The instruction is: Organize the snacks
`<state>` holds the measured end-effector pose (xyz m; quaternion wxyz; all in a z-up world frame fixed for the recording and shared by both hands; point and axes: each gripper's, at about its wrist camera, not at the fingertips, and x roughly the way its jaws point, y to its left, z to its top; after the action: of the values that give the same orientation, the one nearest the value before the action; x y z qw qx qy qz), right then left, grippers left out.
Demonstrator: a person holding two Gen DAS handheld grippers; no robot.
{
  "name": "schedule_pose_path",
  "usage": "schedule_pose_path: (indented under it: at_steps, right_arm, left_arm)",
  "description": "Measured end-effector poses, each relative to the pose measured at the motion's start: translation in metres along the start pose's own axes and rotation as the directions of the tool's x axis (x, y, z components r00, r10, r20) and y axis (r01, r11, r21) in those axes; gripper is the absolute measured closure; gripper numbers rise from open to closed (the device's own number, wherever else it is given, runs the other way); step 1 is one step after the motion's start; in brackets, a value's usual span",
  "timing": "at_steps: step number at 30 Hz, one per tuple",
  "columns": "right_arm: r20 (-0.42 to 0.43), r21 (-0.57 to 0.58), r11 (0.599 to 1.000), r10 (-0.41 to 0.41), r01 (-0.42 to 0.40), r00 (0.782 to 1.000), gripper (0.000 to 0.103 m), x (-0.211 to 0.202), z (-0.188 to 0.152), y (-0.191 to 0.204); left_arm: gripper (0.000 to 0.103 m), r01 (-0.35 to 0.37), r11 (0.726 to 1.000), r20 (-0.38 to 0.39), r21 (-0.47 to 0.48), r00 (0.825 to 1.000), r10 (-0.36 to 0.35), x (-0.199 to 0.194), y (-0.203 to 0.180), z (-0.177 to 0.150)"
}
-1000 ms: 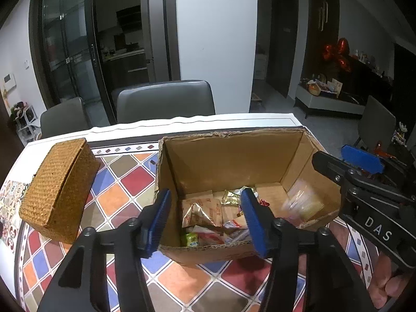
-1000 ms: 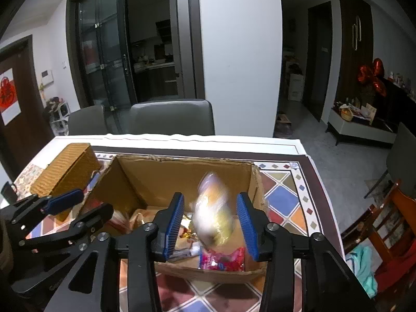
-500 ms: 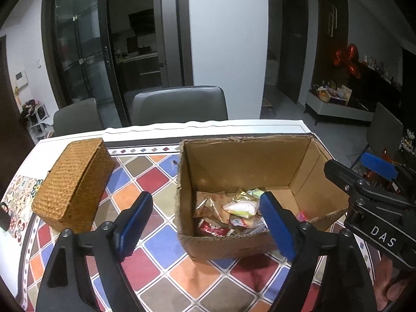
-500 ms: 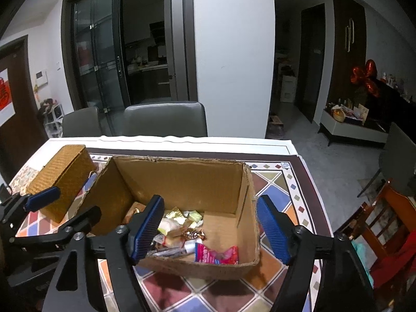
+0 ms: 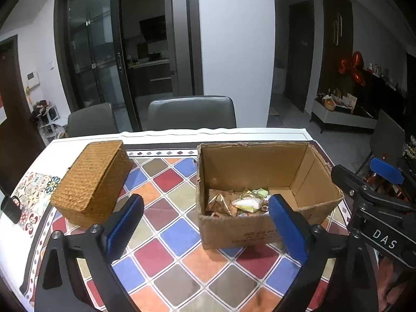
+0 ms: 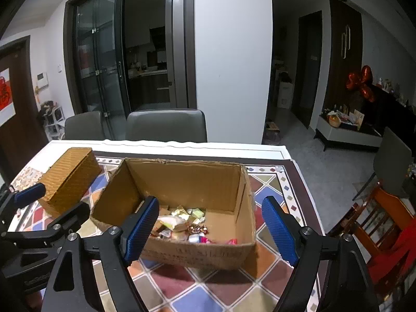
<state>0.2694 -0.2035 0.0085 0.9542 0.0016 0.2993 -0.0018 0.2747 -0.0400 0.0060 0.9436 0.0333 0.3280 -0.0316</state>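
Note:
An open cardboard box [image 5: 249, 231] [image 6: 197, 254] stands on the chequered tablecloth. Several wrapped snacks [image 5: 241, 202] [image 6: 184, 221] lie in a heap on its floor. My left gripper [image 5: 206, 221] hangs in front of the box, jaws still opening, nothing between them. My right gripper [image 6: 210, 226] hovers just before the box's near wall, jaws also opening and empty. The right gripper shows at the right edge of the left wrist view [image 5: 371, 182], and the left gripper sits low left in the right wrist view [image 6: 49, 208].
A woven lidded basket [image 5: 91, 182] [image 6: 69, 179] sits left of the box. Two grey chairs [image 5: 192, 113] stand behind the table's far edge. A wooden chair [image 6: 384, 221] is off the right side. The table [image 5: 161, 239] has bare cloth in front.
Both grippers spread their jaws wide and drew back and up from the box. The snack seen between the right fingers a second ago now lies in the box.

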Motion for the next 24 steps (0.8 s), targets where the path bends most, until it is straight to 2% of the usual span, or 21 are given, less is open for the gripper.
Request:
schedule_pose_path:
  at_steps: [10, 24]
  right_arm:
    - [0.015, 0.005, 1.000, -0.006, 0.006, 1.000, 0.015, -0.033, -0.010, 0.002]
    - [0.045, 0.002, 1.000, -0.013, 0.013, 0.999, 0.015, -0.080, -0.027, 0.007]
  left_arm:
    - [0.003, -0.009, 1.000, 0.031, -0.006, 0.999, 0.010, -0.037, 0.001, -0.012]
    - [0.003, -0.008, 1.000, 0.061, -0.025, 0.998, 0.009, -0.082, 0.004, -0.032]
